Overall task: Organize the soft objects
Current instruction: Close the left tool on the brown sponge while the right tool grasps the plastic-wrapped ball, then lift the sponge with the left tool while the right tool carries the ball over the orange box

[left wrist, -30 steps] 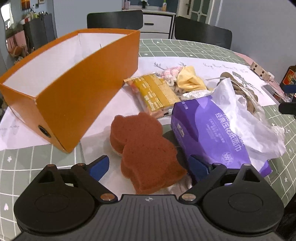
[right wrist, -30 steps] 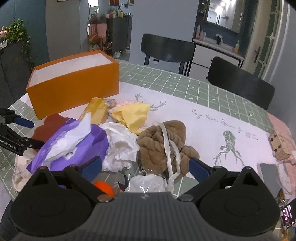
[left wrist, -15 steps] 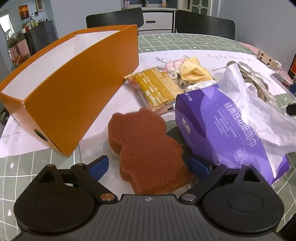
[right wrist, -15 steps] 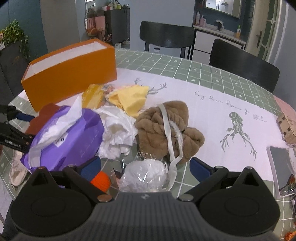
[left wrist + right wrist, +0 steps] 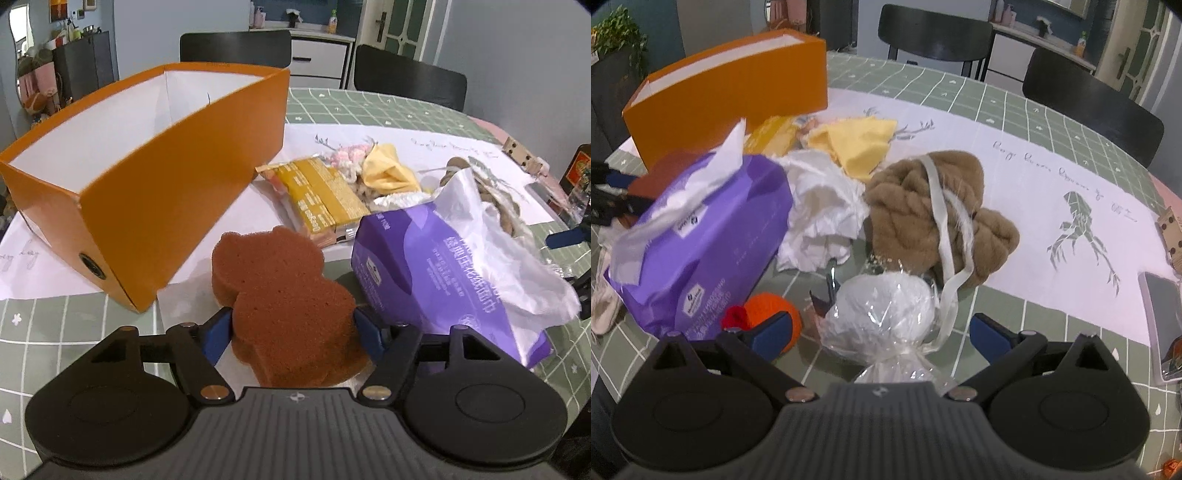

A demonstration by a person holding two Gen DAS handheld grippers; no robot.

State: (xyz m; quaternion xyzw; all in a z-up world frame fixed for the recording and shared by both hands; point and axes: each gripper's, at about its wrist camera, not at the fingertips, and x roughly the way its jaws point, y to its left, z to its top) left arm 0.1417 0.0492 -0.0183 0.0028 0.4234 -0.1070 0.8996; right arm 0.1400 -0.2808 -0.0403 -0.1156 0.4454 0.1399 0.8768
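A brown bear-shaped sponge [image 5: 280, 280] lies on the table by the open orange box [image 5: 166, 206]. My left gripper [image 5: 291, 328] straddles its near end; the jaws are closing and both blue pads touch the sponge's sides. In the right wrist view my right gripper [image 5: 881, 332] stands open around a white ball in clear wrap [image 5: 882, 314], with its fingers apart from it. Beyond lie a brown woolly bundle with a white band [image 5: 923, 206], a yellow cloth [image 5: 857, 144], crumpled white tissue [image 5: 823, 206], a purple tissue pack [image 5: 701, 236] and an orange knitted ball [image 5: 772, 306].
A yellow snack packet [image 5: 317, 192] lies between the box and the tissue pack [image 5: 424, 273]. A phone [image 5: 1163, 314] rests at the table's right edge. Two black chairs [image 5: 934, 33] stand behind the round table with its green checked cloth [image 5: 1015, 325].
The left jaws have closed in from wide open until they meet the sponge's sides. The right gripper has sunk toward the wrapped white ball, which now sits between its fingers.
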